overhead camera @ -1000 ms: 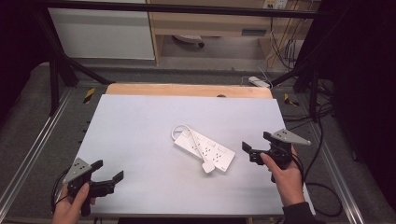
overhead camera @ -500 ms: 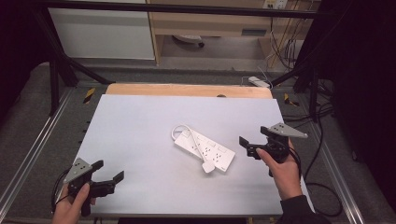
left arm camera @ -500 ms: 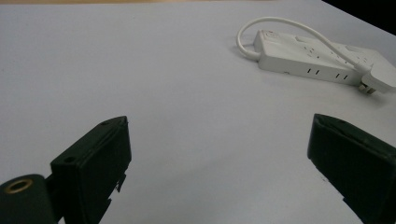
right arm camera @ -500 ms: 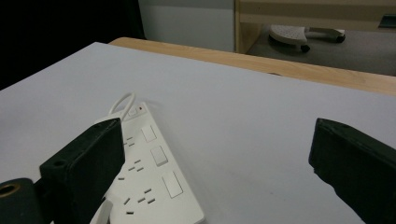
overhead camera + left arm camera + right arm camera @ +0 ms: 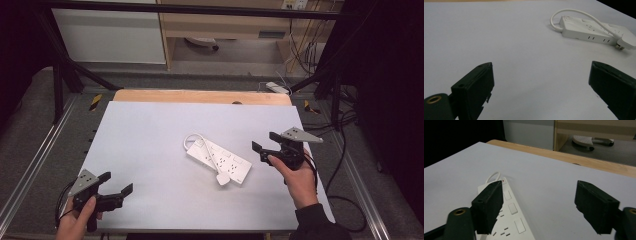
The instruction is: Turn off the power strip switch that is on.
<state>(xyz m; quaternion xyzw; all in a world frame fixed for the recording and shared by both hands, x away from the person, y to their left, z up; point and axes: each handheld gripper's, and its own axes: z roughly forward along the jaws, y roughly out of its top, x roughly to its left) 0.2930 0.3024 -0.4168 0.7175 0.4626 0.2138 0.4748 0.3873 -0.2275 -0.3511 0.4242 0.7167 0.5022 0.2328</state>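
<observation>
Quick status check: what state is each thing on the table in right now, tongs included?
Power strip: flat on the white mat, untouched, cord looped, plug lying loose beside it.
Left tongs: open, empty, near the mat's front corner.
Right tongs: open, have just been closing, nothing gripped, by the strip's end.

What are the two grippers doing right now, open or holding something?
Left gripper: open, holding nothing.
Right gripper: open, just been closing a bit, nothing between its fingers, next to the power strip.

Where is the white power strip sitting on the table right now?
In the high view the white power strip lies slightly right of the table's middle, angled, its cord looped at the far-left end. The right tongs hover just to its right, not touching it.
</observation>
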